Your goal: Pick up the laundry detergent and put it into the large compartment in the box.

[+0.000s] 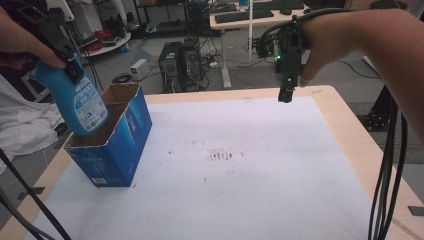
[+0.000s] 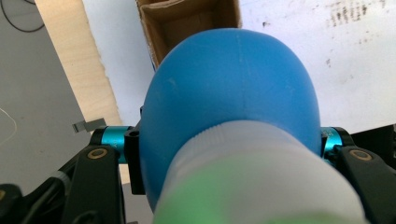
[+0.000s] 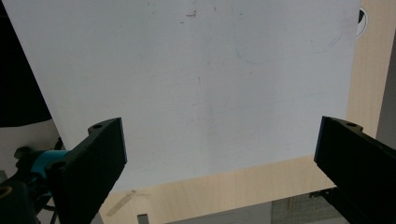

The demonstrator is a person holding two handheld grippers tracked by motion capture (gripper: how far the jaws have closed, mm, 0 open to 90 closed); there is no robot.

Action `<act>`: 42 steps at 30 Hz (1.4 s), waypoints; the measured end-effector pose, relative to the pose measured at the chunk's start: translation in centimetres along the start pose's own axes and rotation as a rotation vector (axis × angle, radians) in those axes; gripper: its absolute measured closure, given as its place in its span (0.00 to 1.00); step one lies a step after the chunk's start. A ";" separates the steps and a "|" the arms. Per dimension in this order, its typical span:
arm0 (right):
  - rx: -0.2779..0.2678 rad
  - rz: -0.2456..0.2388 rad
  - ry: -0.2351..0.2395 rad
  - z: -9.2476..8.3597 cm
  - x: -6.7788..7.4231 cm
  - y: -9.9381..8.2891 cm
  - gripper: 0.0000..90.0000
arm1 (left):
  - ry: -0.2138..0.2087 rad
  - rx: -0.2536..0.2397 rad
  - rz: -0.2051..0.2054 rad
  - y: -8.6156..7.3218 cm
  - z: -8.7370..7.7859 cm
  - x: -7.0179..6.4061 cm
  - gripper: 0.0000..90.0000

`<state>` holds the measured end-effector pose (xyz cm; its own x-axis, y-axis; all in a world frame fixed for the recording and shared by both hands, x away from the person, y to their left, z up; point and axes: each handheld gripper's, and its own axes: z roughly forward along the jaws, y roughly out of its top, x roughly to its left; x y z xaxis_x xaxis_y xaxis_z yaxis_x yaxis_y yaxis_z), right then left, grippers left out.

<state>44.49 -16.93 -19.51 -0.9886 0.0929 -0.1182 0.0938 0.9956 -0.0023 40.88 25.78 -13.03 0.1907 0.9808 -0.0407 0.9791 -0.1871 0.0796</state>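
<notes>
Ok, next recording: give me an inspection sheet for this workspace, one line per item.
Surface: white mat on a wooden table, with small reddish-brown stains near the middle.
Job's things: blue spray bottle, tilted, its base over the open top of a blue cardboard box at the table's left side.
Clutter: nothing seen on the mat.
Grippers: left gripper shut on the bottle; right gripper above the far edge, jaws wide apart, empty.
Cables: black cables hang from the right forearm past the table's right edge.
Surroundings: computer towers on the floor, desks behind.
</notes>
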 end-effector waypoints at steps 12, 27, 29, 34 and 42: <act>0.007 0.010 0.003 0.3 -0.3 -0.2 0.02 | -0.021 0.042 0.038 0.6 4.0 1.2 0.44; 0.015 0.019 0.021 1.3 -0.4 -0.3 0.02 | -0.036 0.086 0.204 1.3 11.5 0.9 0.44; 0.016 0.022 0.022 1.4 -0.5 -0.4 0.02 | -0.032 0.100 0.234 1.4 12.1 1.0 0.44; 0.021 0.027 0.025 1.6 -0.6 -0.4 0.02 | -0.017 0.112 0.297 1.4 13.6 0.8 0.44; 0.022 0.017 0.032 2.0 -0.6 0.1 0.02 | -0.009 0.120 0.378 1.5 15.4 0.4 0.43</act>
<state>45.35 -16.90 -21.47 -0.9902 0.1101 -0.0862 0.1125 0.9934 -0.0228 43.50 25.00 -28.22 0.5393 0.8412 -0.0397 0.8410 -0.5404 -0.0263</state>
